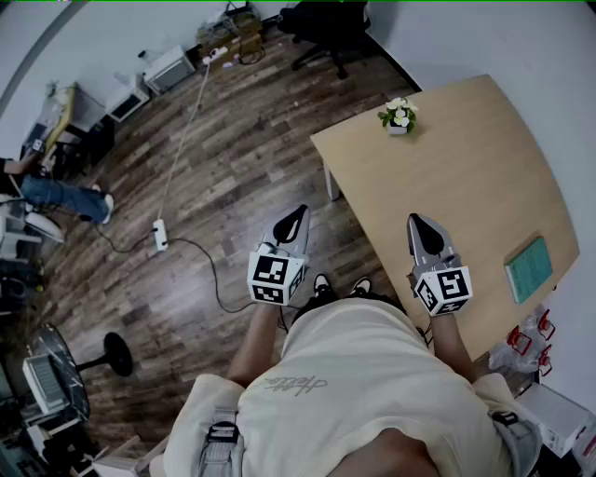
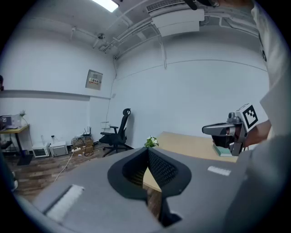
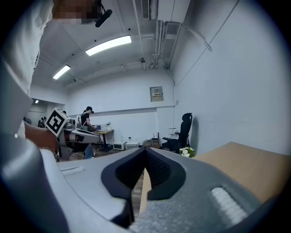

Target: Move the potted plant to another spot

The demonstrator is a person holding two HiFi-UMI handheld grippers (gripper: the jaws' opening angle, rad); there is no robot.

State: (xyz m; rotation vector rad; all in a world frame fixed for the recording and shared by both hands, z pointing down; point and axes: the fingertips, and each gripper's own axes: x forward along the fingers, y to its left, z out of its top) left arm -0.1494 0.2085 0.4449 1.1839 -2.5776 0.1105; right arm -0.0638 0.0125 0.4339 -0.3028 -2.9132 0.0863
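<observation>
A small potted plant (image 1: 399, 116) with white flowers stands near the far corner of the light wooden table (image 1: 466, 186). It also shows small and far off as the plant (image 2: 151, 142) in the left gripper view and the plant (image 3: 184, 151) in the right gripper view. My left gripper (image 1: 299, 213) hangs over the floor, left of the table, jaws shut on nothing. My right gripper (image 1: 414, 221) is above the table's near edge, its jaws together and empty. Both are well short of the plant.
A green book (image 1: 528, 268) lies on the table's right side, with red-and-clear packets (image 1: 526, 343) at the near right corner. A black office chair (image 1: 326, 28) stands beyond the table. A power strip and cable (image 1: 160, 233) lie on the wood floor. A person sits at the far left (image 1: 56, 191).
</observation>
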